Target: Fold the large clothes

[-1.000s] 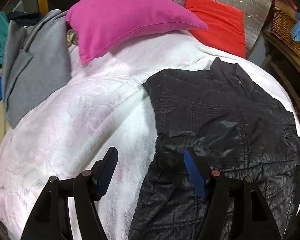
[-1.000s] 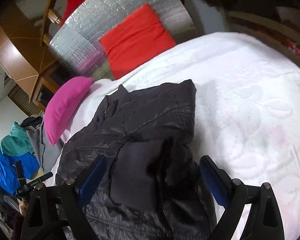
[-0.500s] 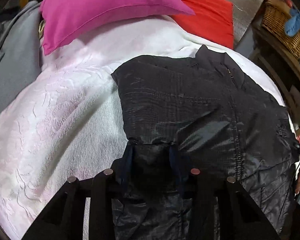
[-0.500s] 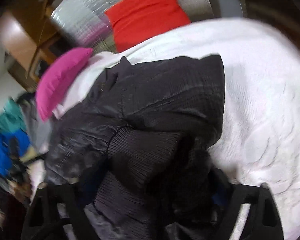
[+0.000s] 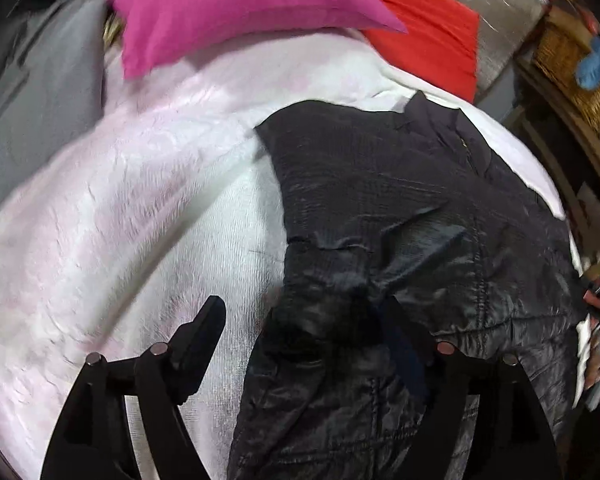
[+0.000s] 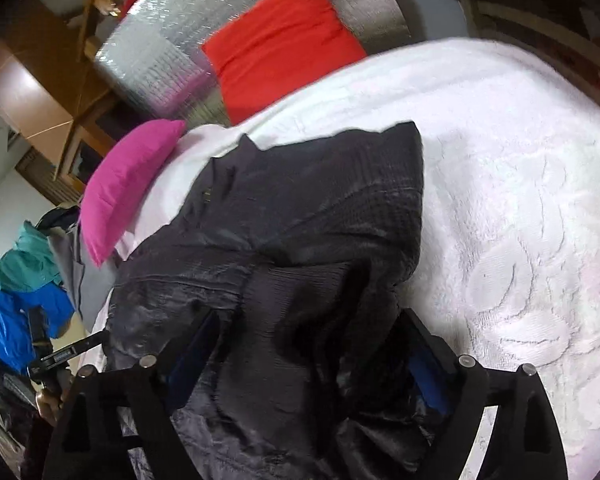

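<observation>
A black quilted jacket [image 5: 400, 208] lies on a white bedspread [image 5: 140, 208], its collar toward the pillows and both sleeves folded over its body. My left gripper [image 5: 304, 332] is open; the folded left sleeve lies between its fingers, the left finger over the bedspread. In the right wrist view the jacket [image 6: 300, 208] fills the middle. My right gripper [image 6: 316, 344] is open, with the ribbed cuff and folded right sleeve [image 6: 292, 300] bunched between its fingers.
A magenta pillow [image 5: 228, 12] and a red cushion [image 5: 424, 28] lie at the head of the bed before a silver foil panel [image 6: 204, 32]. A grey coat [image 5: 40, 92] lies left. A wicker basket [image 5: 572, 64] stands right. Blue and teal clothes [image 6: 20, 292] hang beyond the left gripper.
Half a second ago the left gripper was shut on the left sleeve; now it has opened and the sleeve lies on the jacket. The right gripper stays open over the folded right sleeve.
</observation>
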`<state>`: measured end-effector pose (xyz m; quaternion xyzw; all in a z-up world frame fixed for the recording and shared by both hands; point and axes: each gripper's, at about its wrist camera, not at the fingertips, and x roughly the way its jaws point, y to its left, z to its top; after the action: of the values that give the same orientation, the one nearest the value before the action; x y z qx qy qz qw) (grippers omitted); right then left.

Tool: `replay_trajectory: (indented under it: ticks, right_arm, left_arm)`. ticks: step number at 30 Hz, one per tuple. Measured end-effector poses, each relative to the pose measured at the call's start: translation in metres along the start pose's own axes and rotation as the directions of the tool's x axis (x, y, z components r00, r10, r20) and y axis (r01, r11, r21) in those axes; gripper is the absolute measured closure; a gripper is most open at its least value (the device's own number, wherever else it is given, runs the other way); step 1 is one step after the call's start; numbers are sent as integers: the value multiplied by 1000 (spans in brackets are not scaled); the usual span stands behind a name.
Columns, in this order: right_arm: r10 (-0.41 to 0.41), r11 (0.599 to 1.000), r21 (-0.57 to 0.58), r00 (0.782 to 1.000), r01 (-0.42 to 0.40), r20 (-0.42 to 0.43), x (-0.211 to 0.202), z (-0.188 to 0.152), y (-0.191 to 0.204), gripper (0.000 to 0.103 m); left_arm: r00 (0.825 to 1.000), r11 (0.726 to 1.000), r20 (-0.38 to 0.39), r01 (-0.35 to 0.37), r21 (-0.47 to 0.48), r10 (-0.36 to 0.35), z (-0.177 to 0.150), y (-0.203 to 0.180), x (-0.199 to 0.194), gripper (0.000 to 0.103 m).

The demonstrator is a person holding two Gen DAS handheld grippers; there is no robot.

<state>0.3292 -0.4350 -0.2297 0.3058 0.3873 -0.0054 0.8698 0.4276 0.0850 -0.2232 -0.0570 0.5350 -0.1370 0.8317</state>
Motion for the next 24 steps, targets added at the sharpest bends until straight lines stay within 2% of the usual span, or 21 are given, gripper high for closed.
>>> replay_trajectory:
  ticks: [2,3,5,6,8,13,17,19,21,22,24]
  right_arm:
    - [14,1000,-3,1000,-14,-18,11,-3,0,13]
    - [-6,1000,-28,1000,6,-5,14,-1,8,16]
    - [-109,984,-140,993,113,36,14,-5,23,47]
    - [-120,980,-154,992,126,48,12,-6,25,49]
    - [-164,965,-193,983,178,85,7,-4,34,61]
    - [-205,939,-241,962,245,181,-2,15,57,72]
    - [-219,937,-226,952,266,212,6,38,63,73]
    - [-245,935,-214,952,282,184,20,44,56,73]
    - [-252,943,-188,959,274,132,30,41,45,70]
    - [-223,957,-165,968,239,112,27,37,39,63]
    - [-171,977,-121,983,178,70,16,31,31,44]
  left_arm:
    - [999,998,-19,50,-38,-51,1,4,10,24]
    - [997,996,-9,72,-46,-73,2,3,13,32]
    - [997,997,-11,79,-18,-79,3,-6,19,57]
    - [998,998,-4,60,8,-60,4,-13,22,62]
    - [999,998,12,40,56,-41,5,-24,22,69]
    - [998,998,59,-1,69,-3,22,-39,19,78]
    - [996,994,64,-66,92,60,51,-53,31,80]
    - [993,991,67,-99,92,93,62,-62,39,80]
    - [991,984,48,-127,124,122,59,-71,47,79]
    - [988,979,49,-149,139,143,53,-72,48,77]
    - [984,970,46,-176,168,171,41,-74,47,66]
